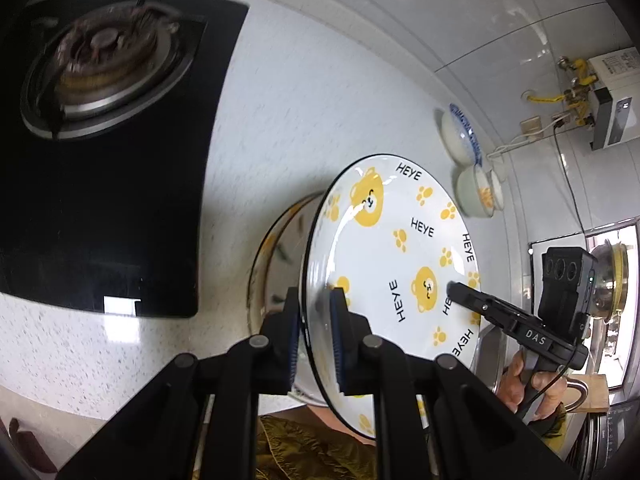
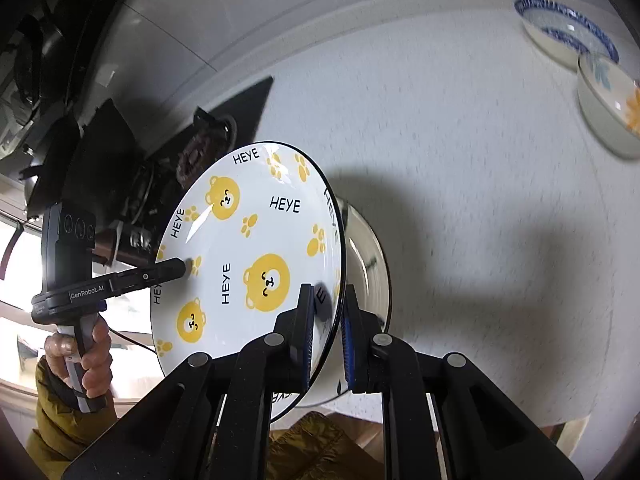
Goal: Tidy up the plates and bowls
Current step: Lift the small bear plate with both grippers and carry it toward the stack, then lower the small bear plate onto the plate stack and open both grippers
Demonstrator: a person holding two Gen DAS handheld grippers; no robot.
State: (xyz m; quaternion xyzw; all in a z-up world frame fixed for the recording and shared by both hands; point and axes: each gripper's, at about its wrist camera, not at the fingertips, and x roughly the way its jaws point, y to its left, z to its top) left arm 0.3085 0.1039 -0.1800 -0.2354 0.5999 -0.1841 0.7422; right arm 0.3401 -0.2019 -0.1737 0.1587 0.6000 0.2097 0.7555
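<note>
I hold the bear-print plate (image 1: 400, 248) by its rim from both sides: my left gripper (image 1: 316, 336) is clamped on its left edge and my right gripper (image 2: 326, 340) is clamped on its right edge, blue pads pressed to the top and underside of the black-lined rim. The plate is up off the speckled white tabletop (image 1: 280, 100), tilted, with a second plate (image 2: 372, 264) showing just beneath it, though I cannot tell whether the two touch. In the left wrist view my right hand (image 1: 532, 384) grips its handle at the near right. Far to the right, near the tiled wall, sits a blue-rimmed bowl (image 2: 560, 28), and just beside it a pale bowl with an orange pattern (image 2: 608, 104). The black gas hob (image 1: 108, 140) with its burner lies on the left of the tabletop, well apart from the bowls.
</note>
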